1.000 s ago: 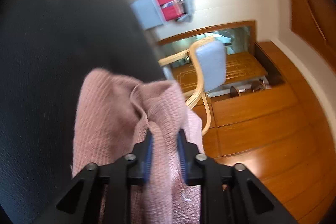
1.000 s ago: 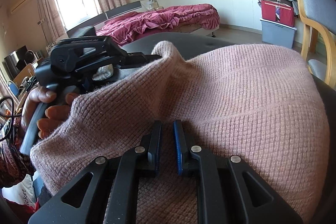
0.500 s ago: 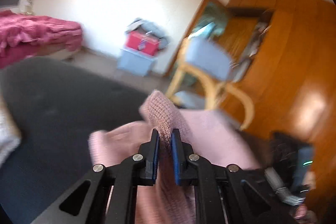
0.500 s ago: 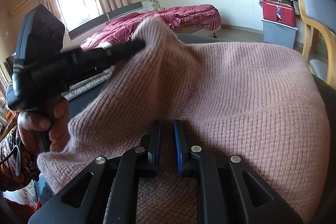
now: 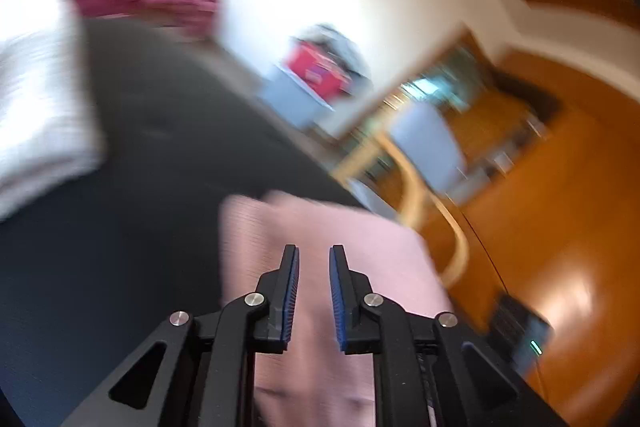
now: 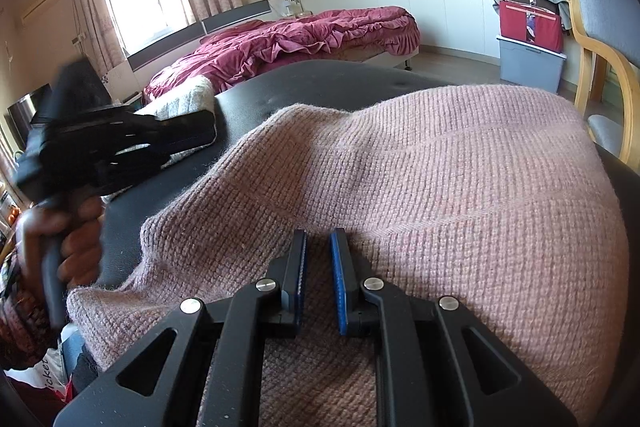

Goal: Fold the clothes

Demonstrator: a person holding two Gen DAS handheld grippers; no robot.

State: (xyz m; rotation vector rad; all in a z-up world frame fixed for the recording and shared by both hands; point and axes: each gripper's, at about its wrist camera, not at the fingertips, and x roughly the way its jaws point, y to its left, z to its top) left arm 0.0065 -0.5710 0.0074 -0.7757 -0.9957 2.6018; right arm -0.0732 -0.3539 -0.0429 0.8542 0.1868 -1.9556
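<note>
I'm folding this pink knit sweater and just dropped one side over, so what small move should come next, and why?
Probably bring the left gripper back down to the pink knit sweater and take its loose near-left corner. Its jaws are opening with nothing between them, off the knit, while the right gripper pins the near edge on the black table. That corner looks bunched, not flat.

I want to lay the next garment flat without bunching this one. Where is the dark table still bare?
Bare dark table runs behind the pink sweater, toward the bed, and left of it, up to the folded white knit. The left gripper, jaws opening with nothing between them, crowds that left strip. The near right side is all sweater, pinned by the right gripper.
</note>
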